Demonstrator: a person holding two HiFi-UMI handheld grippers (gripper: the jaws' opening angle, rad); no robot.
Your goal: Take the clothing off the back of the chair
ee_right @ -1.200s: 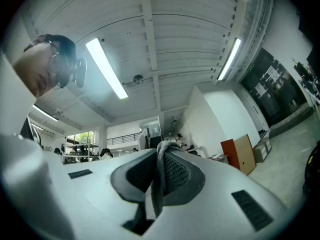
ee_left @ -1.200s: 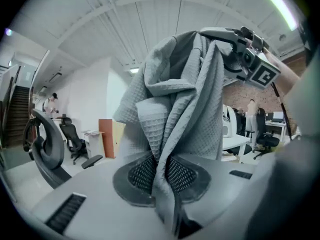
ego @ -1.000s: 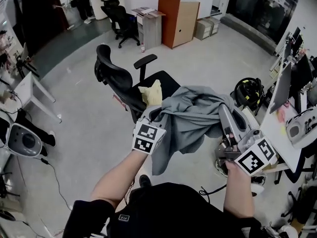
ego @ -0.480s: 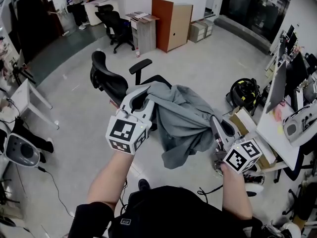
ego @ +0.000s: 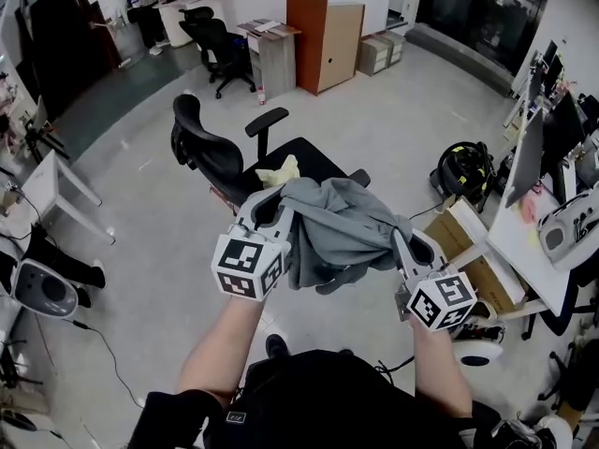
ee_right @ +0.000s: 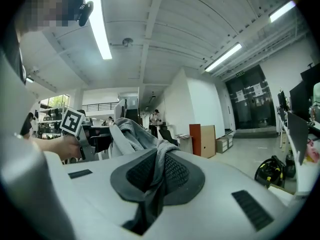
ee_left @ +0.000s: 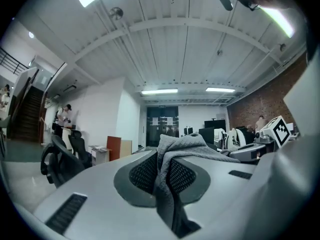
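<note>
We hold the grey clothing [ego: 337, 227] up in the air between our two tools, in front of our body. It is off the back of the black chair [ego: 213, 152] and apart from it.

The left hand-held gripper [ego: 277, 204] is closed on the left part of the cloth. In the left gripper view a fold of the grey knitted fabric is pinched between the two dark ribbed pads [ee_left: 145, 171]. The fold runs out of the gap toward the camera, and the rest rises behind the jaws.

The right hand-held gripper [ego: 401, 243] is closed on the right part in the same way. In the right gripper view a thin strip of the fabric is clamped between its jaws. From there the garment climbs to the left, toward the other tool.

In the head view the clothing hangs as a bunched bundle between the two hand-held grippers, and a loose part sags under the middle. Both tools point about level and away from us, and their marker cubes [ego: 248, 265] face the camera.

The chair stands just behind the bundle, which hides a part of its seat [ego: 314, 157]. A pale yellow thing [ego: 281, 171] lies on the seat, just beyond the jaws of the left tool.
</note>
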